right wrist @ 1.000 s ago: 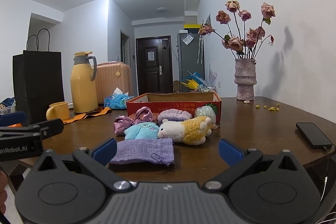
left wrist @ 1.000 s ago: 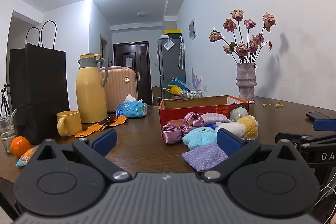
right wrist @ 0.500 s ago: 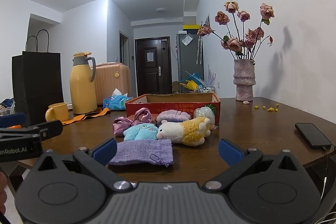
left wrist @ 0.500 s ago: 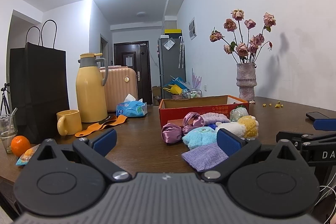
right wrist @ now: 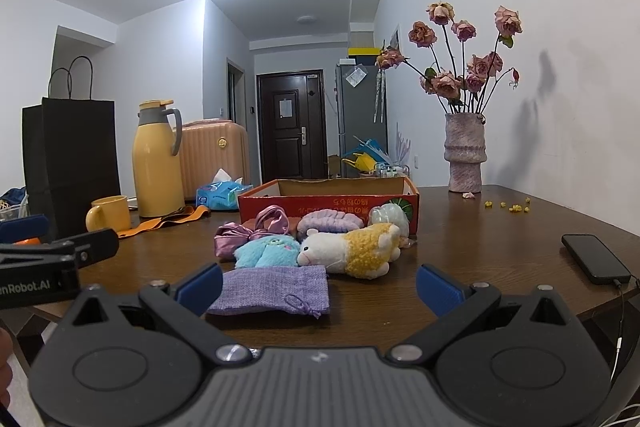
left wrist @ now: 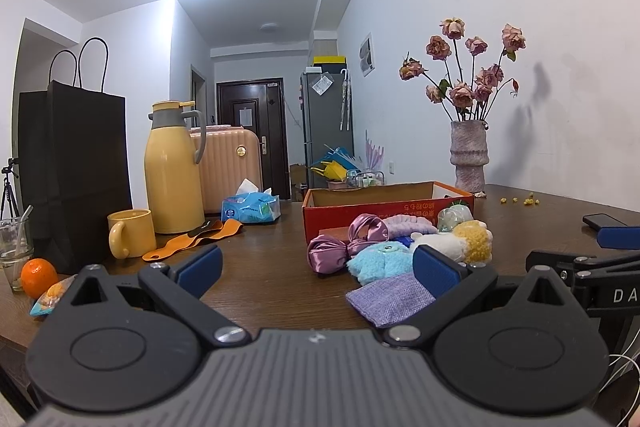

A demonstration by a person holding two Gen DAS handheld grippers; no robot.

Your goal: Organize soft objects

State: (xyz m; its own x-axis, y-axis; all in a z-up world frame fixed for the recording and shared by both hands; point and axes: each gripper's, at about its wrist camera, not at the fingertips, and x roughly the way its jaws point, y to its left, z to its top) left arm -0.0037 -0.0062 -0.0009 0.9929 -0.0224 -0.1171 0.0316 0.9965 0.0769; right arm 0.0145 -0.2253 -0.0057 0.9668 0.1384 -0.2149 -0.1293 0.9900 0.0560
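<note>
- Red box [right wrist: 328, 202] – contents hidden by its wall
- One pouch [right wrist: 276, 289], one lamb [right wrist: 352, 247] are seen before it
- Both grippers' [left wrist: 316, 265] [right wrist: 318, 283] jaws are spread, nothing held

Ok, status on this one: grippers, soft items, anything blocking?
Left gripper open, empty. Right gripper open, empty. Soft toys and pouch lie before red box. Path unobstructed.
</note>
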